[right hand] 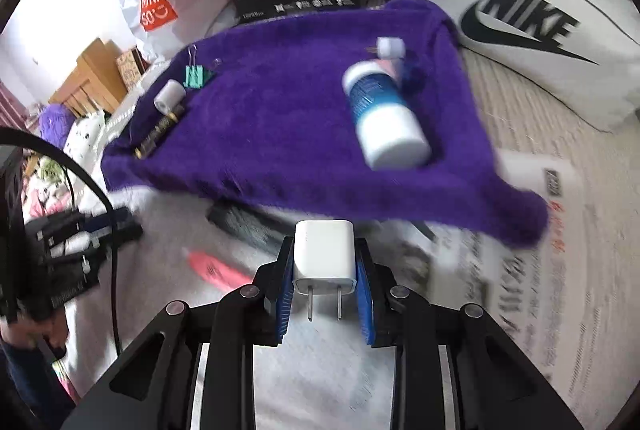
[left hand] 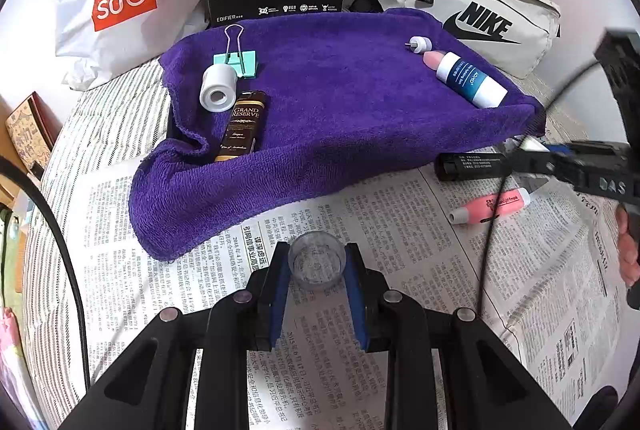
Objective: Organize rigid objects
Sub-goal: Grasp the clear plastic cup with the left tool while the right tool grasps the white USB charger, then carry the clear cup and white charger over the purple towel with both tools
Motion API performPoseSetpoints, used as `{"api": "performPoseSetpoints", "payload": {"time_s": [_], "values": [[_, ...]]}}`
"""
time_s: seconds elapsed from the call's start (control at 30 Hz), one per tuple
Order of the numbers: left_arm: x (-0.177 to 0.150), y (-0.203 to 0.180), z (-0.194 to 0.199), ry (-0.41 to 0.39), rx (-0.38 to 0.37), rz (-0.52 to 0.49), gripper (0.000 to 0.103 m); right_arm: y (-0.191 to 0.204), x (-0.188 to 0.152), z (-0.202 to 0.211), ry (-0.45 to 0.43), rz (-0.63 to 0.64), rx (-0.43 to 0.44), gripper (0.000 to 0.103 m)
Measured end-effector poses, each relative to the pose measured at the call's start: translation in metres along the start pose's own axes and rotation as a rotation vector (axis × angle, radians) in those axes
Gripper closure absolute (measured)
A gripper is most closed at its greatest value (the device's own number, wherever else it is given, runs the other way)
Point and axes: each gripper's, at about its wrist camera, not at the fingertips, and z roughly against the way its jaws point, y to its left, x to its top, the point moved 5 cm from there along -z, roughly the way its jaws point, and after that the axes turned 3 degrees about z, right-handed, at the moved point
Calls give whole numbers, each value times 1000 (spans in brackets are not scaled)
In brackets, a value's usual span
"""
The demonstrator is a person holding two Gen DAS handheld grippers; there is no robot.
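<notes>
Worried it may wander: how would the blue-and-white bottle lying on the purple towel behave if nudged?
The blue-and-white bottle is round and lies on its side, so it would probably roll. The plush purple towel should slow it. It looks like smooth plastic, likely slippery.

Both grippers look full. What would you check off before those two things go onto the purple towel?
1. Left gripper shut on the clear cup: ok.
2. Right gripper shut on the white charger: ok.
3. Charger held square: ok, prongs point back at the camera.
4. Free room mid purple towel: ok.
5. Blue-and-white bottle steady on the towel: cannot tell.
</notes>
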Motion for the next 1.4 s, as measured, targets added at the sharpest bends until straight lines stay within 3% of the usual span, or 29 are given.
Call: {"api": "performPoseSetpoints", "payload": {"time_s": [0.13,0.53,1.03,1.4], "values": [[0,-1,0,6,8,-7,77,-12,-18,6,20,41,-81,76],[3,-2,-4,0,17,-1,77,-7,-26,5,-24,128,-141,75],[0,2,1,25,-20,25,78,-11,-31,10,-43,110,-86,75],[6,5,21,-8,-41,35,77,3,-19,26,-47,140,-10,75]]}}
